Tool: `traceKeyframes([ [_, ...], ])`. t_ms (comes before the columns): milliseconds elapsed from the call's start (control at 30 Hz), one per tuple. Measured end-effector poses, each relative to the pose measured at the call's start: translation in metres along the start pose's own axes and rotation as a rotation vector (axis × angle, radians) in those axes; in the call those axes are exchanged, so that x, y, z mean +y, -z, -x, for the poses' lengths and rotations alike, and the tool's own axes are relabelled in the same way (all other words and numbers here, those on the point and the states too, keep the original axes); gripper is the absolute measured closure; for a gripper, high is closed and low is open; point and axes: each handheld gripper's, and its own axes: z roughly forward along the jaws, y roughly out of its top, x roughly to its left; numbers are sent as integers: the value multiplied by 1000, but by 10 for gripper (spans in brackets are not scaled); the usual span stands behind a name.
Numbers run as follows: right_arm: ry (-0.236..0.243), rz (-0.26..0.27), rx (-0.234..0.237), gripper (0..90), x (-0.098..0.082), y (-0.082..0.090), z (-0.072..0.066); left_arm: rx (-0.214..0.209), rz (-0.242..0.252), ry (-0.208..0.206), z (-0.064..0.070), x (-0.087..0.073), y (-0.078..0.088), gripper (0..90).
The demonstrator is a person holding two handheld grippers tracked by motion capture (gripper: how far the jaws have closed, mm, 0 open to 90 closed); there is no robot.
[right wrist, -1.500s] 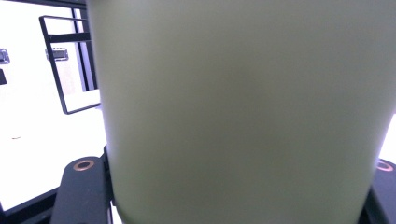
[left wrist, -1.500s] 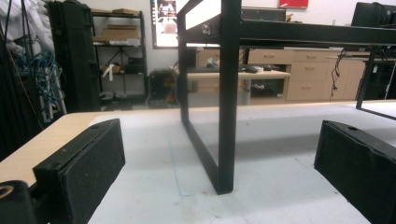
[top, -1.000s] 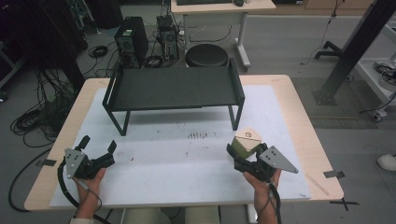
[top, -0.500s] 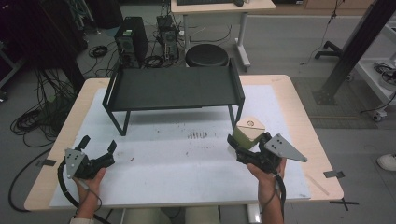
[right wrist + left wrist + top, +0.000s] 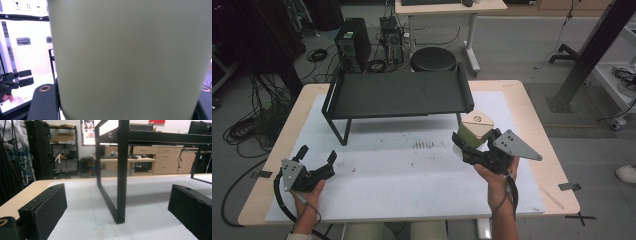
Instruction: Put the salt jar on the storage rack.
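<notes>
While the right gripper (image 5: 472, 145) pinches the green canister (image 5: 475, 131) near the black tray stand (image 5: 397, 95), a tilt could let it slip, I judge; its lid hides any contents, and the tray sits bare. The left gripper (image 5: 117, 212) shows spread jaws. The right gripper view meets the canister's wall.

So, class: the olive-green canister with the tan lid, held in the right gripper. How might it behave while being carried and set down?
The olive-green canister looks rigid: its wall shows no denting between the right gripper's jaws. Its surface looks smooth, so it might slip if the grip loosens. It appears taller than wide with a flat tan lid, so it could tip if set down tilted.
</notes>
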Motion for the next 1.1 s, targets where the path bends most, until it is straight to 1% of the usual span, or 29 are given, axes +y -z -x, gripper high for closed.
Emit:
traceKeyframes([
  [300,3,-3,13,302,16,-8,0,-1,1,-1,0,0,0,20],
  [400,20,-5,18,302,24,-14,-1,-1,1,-1,0,0,0,20],
  [467,18,2,22,302,29,-19,-1,-1,0,0,0,0,0,20],
  [633,27,7,43,302,42,-36,-1,0,-1,-1,0,0,0,20],
  [833,28,21,53,302,58,-58,2,0,0,1,0,0,0,21],
  [900,34,22,65,302,67,-69,2,0,0,0,0,0,0,21],
  [933,34,22,65,302,67,-69,2,0,-2,-2,0,0,0,21],
  [1000,41,21,74,302,72,-77,1,-1,-1,-1,0,0,0,21],
  [1100,37,24,84,302,78,-87,1,0,1,1,0,0,0,21],
])
